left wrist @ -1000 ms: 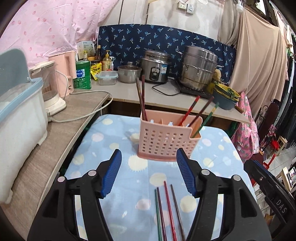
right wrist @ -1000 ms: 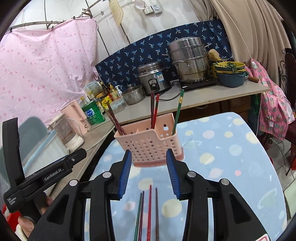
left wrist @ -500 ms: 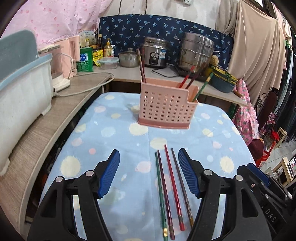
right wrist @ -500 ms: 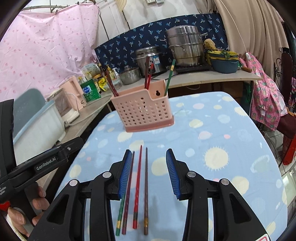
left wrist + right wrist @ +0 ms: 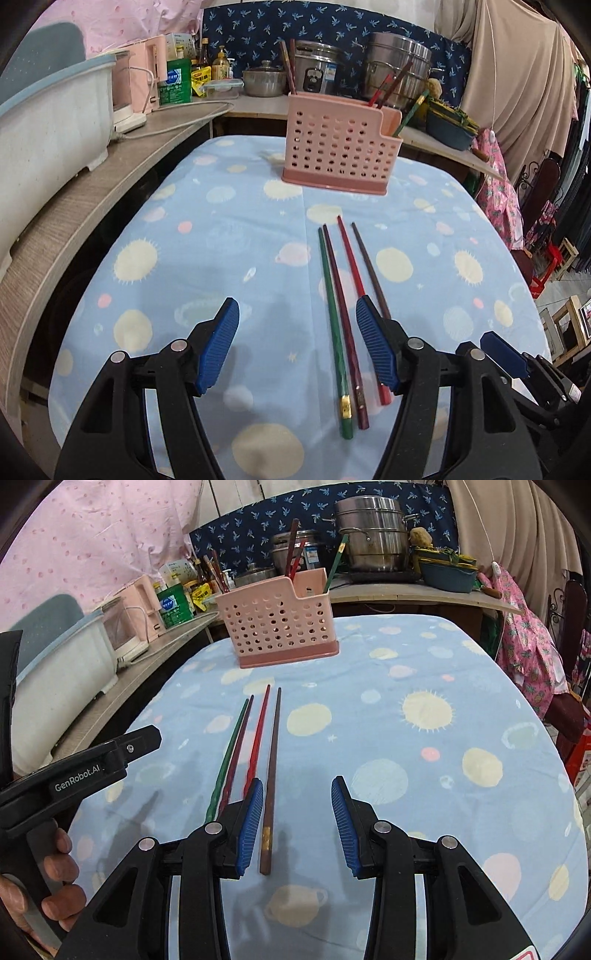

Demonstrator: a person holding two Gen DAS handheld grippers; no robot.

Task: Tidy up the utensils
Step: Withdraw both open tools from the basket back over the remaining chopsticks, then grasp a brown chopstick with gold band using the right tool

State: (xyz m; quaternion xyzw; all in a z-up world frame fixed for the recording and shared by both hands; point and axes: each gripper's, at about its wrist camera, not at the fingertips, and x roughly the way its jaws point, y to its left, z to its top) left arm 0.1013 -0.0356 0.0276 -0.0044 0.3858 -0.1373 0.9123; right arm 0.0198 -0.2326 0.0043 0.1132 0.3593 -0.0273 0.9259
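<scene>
1. Loose chopsticks on the surface: four, side by side. One green chopstick, one maroon chopstick, one red chopstick, one brown chopstick.
2. Pink perforated holders: one.
3. Chopsticks standing in the holder: five made out. Two dark ones at its left end, two reddish ones and one green one at its right end.
4. Grippers: two, the left gripper and the right gripper.
5. Steel pots on the back counter: three. Rice cooker, stacked steamer, small lidded pot.
</scene>
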